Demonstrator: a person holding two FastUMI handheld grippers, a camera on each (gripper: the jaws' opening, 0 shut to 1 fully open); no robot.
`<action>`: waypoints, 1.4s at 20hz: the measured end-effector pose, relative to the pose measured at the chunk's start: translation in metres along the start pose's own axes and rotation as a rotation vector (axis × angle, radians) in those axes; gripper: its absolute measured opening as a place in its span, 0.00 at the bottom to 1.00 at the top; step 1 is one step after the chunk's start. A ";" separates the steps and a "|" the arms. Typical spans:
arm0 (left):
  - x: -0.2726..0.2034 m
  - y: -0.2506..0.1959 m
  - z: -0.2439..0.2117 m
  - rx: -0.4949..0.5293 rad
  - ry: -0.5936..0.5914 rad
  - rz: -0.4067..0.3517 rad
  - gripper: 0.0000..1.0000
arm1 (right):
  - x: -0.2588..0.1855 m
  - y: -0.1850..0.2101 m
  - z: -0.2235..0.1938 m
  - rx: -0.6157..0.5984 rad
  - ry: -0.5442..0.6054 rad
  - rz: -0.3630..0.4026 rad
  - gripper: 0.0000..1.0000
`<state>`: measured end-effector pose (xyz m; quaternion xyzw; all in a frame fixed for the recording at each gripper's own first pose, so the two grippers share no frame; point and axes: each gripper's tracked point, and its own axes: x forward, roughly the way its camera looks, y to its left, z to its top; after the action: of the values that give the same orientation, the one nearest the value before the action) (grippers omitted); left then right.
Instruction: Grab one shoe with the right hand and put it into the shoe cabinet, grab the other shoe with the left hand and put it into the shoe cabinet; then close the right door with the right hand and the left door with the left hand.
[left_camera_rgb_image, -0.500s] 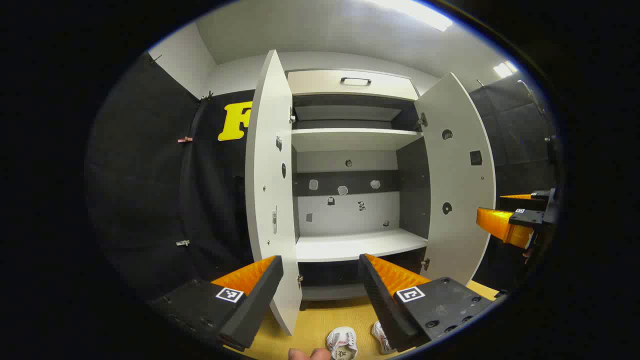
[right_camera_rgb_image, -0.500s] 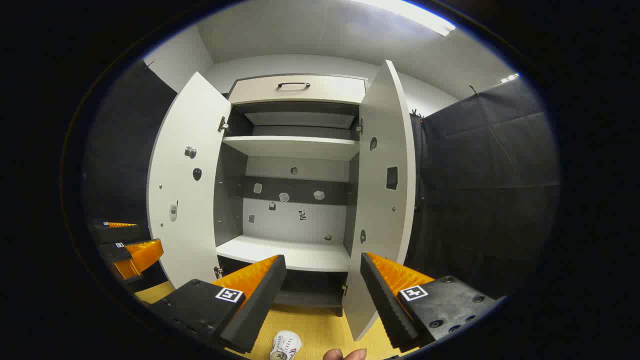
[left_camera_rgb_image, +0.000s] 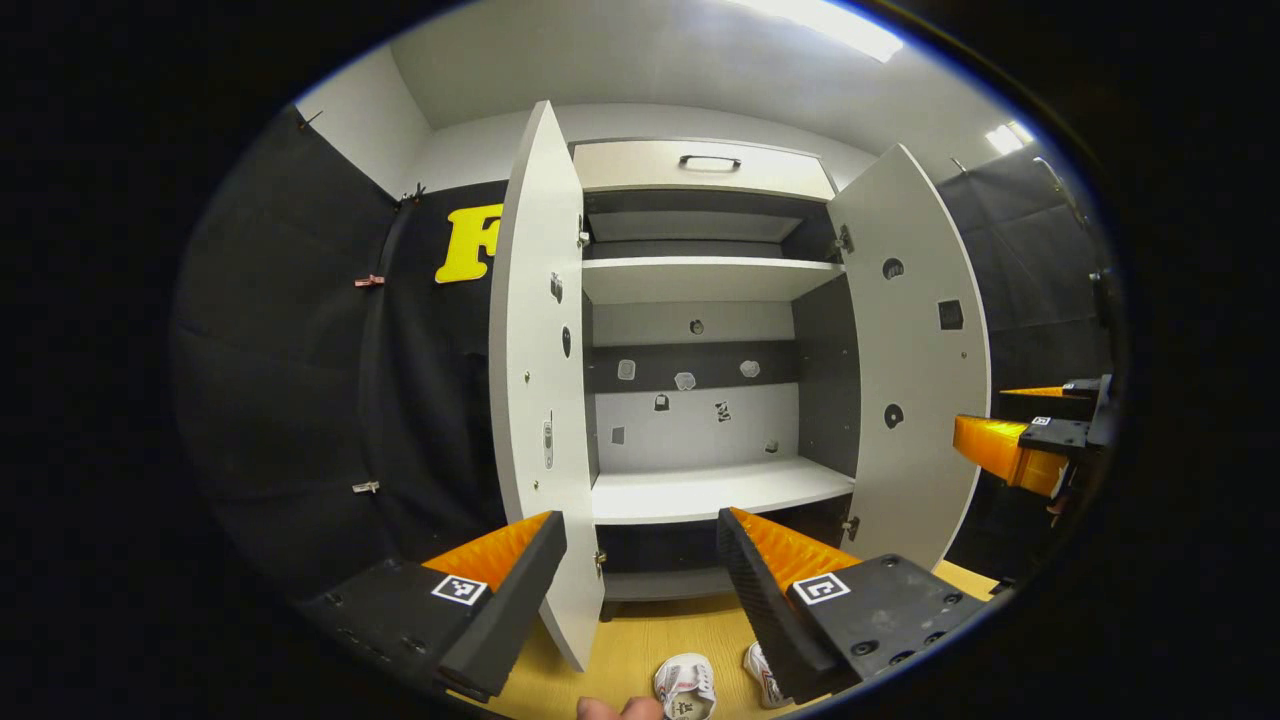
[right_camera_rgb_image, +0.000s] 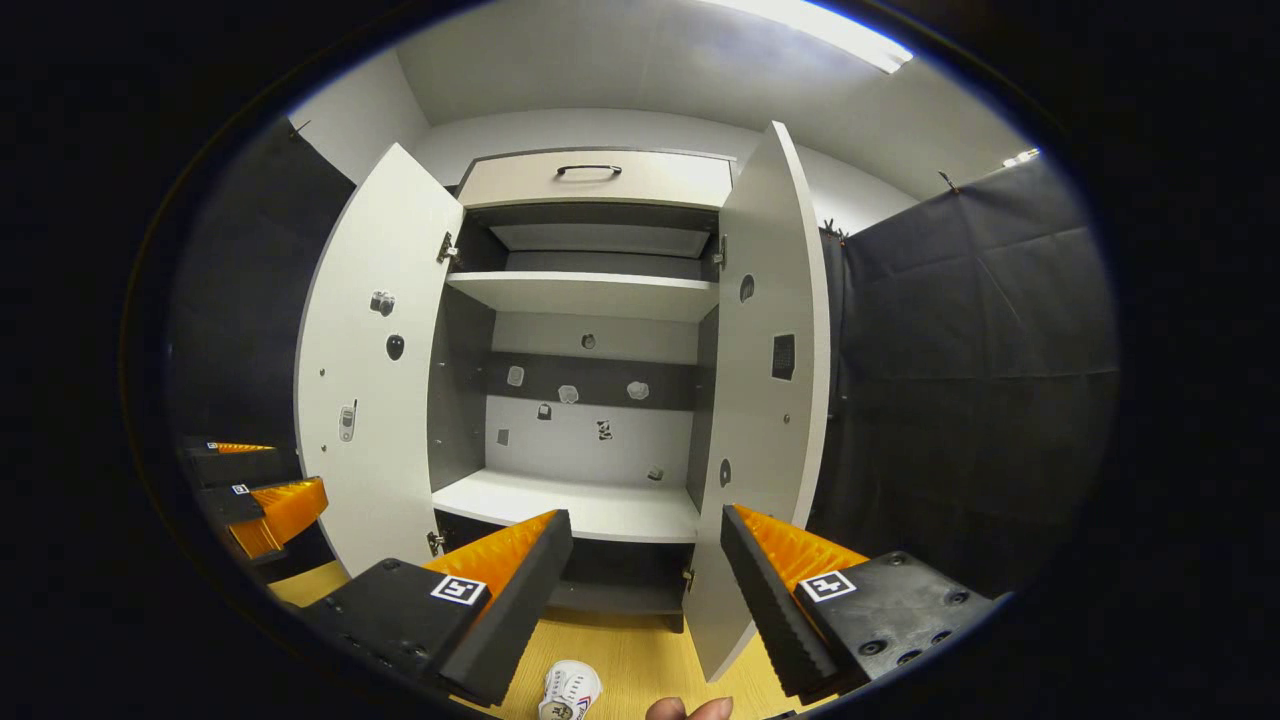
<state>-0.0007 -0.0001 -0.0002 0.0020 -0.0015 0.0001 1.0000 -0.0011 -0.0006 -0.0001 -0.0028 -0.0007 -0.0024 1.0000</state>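
In the left gripper view, the left gripper (left_camera_rgb_image: 640, 560) stands at the bottom of the frame with its two wedge-shaped fingers spread wide and nothing between them; their inner faces are ridged. Just below them, at the bottom edge, two white shoes lie on the yellow wood-grain floor (left_camera_rgb_image: 640, 645): one shoe (left_camera_rgb_image: 686, 686) shows its laced top, the other shoe (left_camera_rgb_image: 762, 675) is half hidden behind the right-hand finger. A fingertip (left_camera_rgb_image: 620, 709) is cut off by the bottom edge.

In the right gripper view, the right gripper (right_camera_rgb_image: 645, 560) is likewise spread wide and empty at the bottom, with one white shoe low in the frame, partly cut off.

Beyond them stands the shoe cabinet (left_camera_rgb_image: 700, 290), of smooth flat white panels with dark grey inner walls. Its left door (left_camera_rgb_image: 535, 380) is seen almost edge-on at centre left, its right door (left_camera_rgb_image: 915, 370) swung open at centre right. A bare white shelf (left_camera_rgb_image: 715, 488) sits at mid-height, another above it, and a drawer front with a dark bar handle (left_camera_rgb_image: 710, 161) at the top. Small stickers dot the back wall and doors, too small to make out. The right gripper also shows at the far right edge of the left gripper view, its fingers apart.
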 end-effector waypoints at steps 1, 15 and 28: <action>0.001 0.000 -0.001 0.000 0.000 0.000 0.95 | 0.000 0.000 0.000 0.000 0.000 -0.001 0.98; -0.003 0.011 -0.006 0.012 -0.002 0.016 0.94 | -0.005 0.036 -0.055 0.063 0.159 0.083 0.97; -0.018 0.049 -0.042 -0.008 0.051 0.070 0.95 | -0.073 0.111 -0.296 0.168 0.759 0.213 0.99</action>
<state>-0.0190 0.0489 -0.0422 -0.0023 0.0237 0.0354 0.9991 -0.0728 0.1089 -0.2972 0.0801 0.3688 0.1003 0.9206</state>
